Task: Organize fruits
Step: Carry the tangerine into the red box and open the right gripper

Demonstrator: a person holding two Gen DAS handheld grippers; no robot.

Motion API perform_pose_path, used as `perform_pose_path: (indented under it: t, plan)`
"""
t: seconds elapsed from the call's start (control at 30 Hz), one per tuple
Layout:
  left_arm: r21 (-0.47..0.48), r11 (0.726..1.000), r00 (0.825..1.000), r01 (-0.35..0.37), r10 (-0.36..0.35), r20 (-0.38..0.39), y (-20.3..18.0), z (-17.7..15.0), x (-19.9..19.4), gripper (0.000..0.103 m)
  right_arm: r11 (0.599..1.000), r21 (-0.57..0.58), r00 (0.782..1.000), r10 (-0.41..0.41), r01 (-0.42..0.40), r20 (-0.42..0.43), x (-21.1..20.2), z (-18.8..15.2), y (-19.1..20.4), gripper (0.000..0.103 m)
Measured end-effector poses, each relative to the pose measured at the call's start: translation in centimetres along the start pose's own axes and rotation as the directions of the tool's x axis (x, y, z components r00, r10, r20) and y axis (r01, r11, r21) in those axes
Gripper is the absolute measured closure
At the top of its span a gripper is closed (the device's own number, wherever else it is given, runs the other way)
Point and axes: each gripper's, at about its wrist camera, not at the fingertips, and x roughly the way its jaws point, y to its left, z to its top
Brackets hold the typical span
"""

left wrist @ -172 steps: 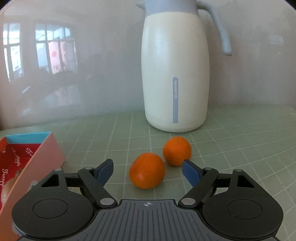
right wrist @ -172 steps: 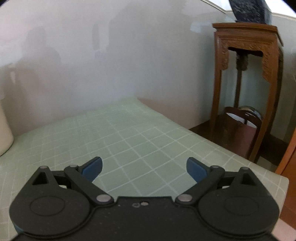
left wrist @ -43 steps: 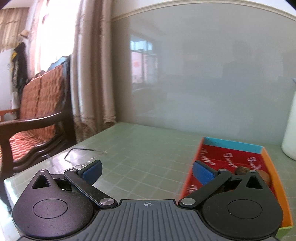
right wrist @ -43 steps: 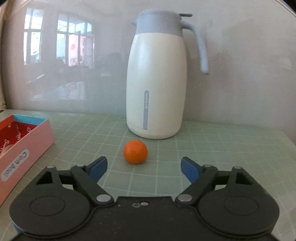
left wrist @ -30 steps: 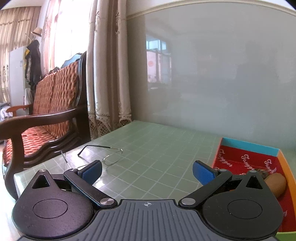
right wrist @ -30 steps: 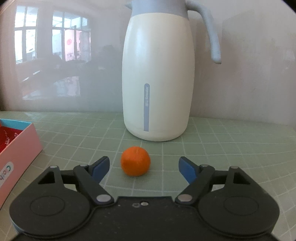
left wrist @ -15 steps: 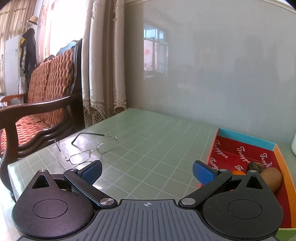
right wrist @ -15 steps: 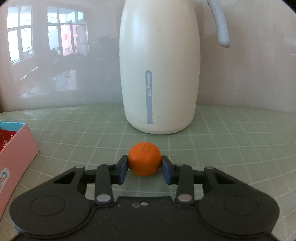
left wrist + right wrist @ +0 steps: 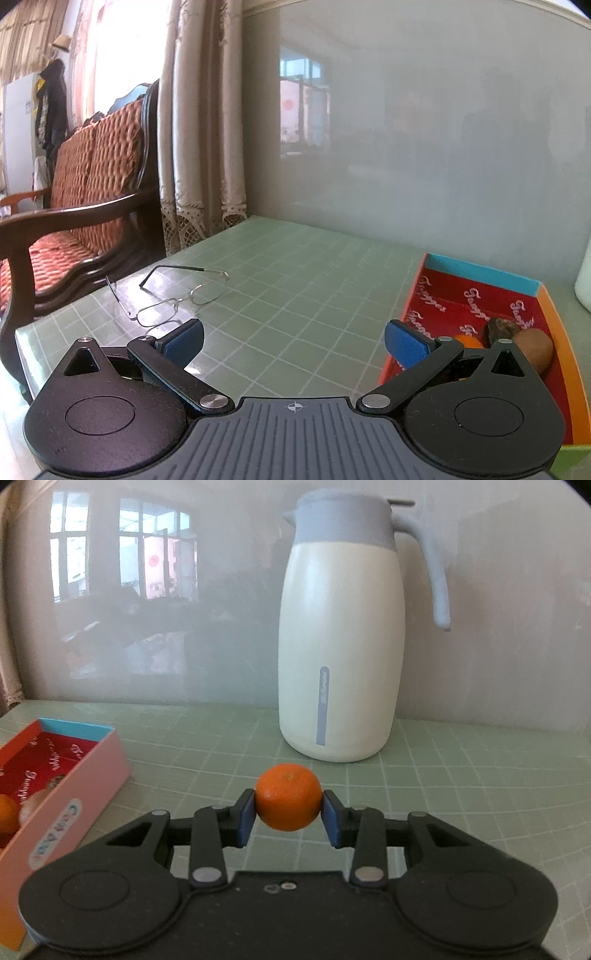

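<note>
The right gripper (image 9: 288, 819) is clamping its jaws on the orange (image 9: 288, 801), holding it clear of the table (image 9: 461, 775) for carrying to the box (image 9: 74, 775); the left gripper (image 9: 293, 341) is waiting, jaws apart, beside that box (image 9: 480, 275), keeping out of the way.

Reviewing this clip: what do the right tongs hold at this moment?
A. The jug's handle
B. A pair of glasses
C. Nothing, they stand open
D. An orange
D: in the right wrist view the right tongs have their blue pads pressed on either side of the orange, in front of the jug.
</note>
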Motion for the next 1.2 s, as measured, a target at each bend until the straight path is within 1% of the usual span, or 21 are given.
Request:
perform_pose_path:
  t: [0.37,0.6,0.9,1.2]
  plan:
    - [0.049,0.999,1.000,-0.024,0.024,0.003,0.8,-0.7,-1.8,0.000,0.999,0.009,0.998,0.053,-0.053,0.028,-3.3,-0.3,0.9,0.066]
    - [0.033,0.999,1.000,-0.013,0.013,-0.011,1.5,-1.2,-2.8,0.000,0.995,0.007,0.994,0.096,-0.096,0.052,-5.3,-0.6,2.7,0.066]
    - [0.029,1.000,1.000,0.000,0.001,-0.019,1.6,-1.4,-2.7,0.000,0.989,-0.021,0.988,0.147,-0.146,0.055,-6.1,-1.2,5.7,0.066]
    - [0.038,0.999,1.000,-0.002,0.002,-0.015,1.6,-1.5,-2.7,0.000,0.974,-0.049,0.973,0.222,-0.219,0.061,-6.2,-1.2,9.2,0.066]
